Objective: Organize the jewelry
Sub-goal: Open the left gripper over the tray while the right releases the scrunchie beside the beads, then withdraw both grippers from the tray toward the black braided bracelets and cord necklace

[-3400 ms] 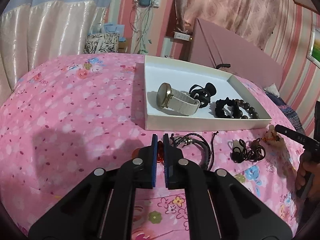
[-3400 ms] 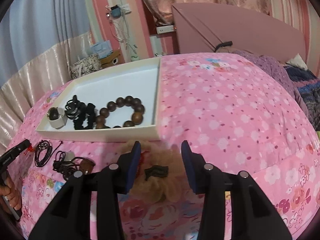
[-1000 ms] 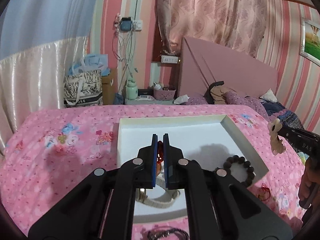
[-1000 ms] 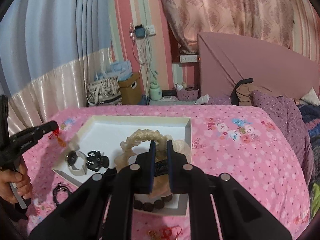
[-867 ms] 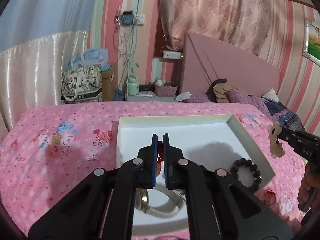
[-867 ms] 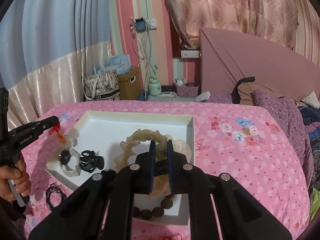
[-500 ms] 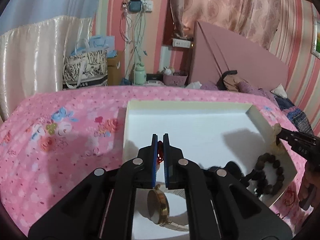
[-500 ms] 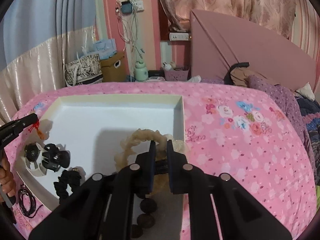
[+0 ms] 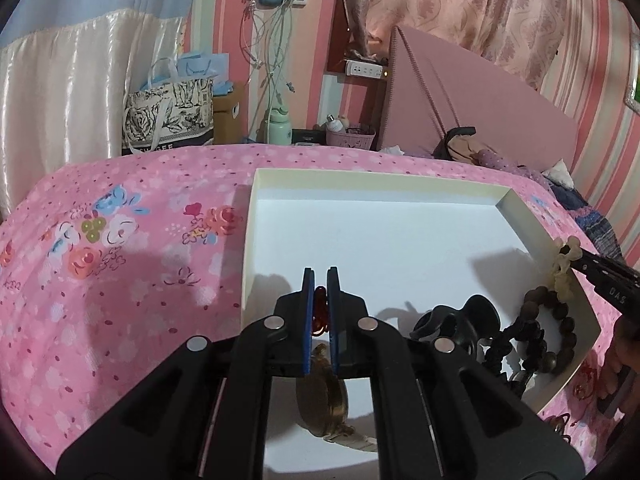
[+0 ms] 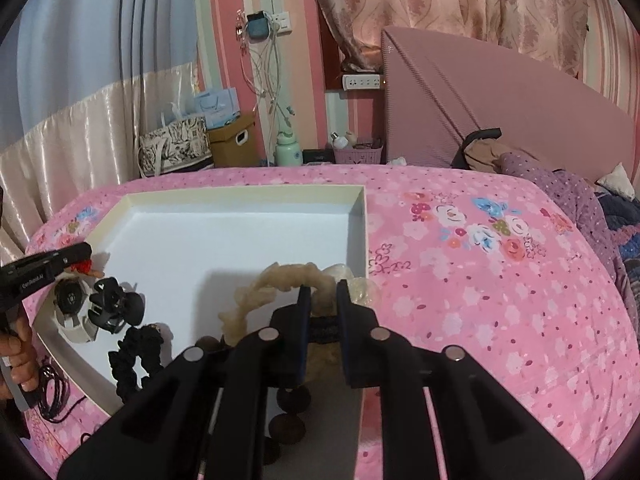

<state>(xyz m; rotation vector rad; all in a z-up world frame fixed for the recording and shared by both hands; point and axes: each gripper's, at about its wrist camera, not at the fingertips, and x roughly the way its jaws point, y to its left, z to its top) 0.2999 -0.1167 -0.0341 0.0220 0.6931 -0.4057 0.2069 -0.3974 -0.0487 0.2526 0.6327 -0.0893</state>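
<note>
The white tray [image 10: 362, 216] on the bed already held a watch [image 10: 70, 300], black clip [image 10: 116, 306], scrunchie [image 10: 134, 354] and bead bracelet [image 9: 556, 332]; cords [image 10: 52, 394] lay outside on the bedspread. The left hand-held gripper [image 9: 320, 300] was clamped on a red charm [image 9: 320, 312] over the tray; the right hand-held gripper [image 10: 322, 308], slightly parted, gripped a cream scrunchie [image 10: 264, 292] at the tray's corner, its release apparently pending.

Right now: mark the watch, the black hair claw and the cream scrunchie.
watch [image 10: 69, 298], right wrist view, on the dark round case back.
black hair claw [image 10: 116, 304], right wrist view, on its body.
cream scrunchie [image 10: 256, 294], right wrist view, on the left arc of the ring.
</note>
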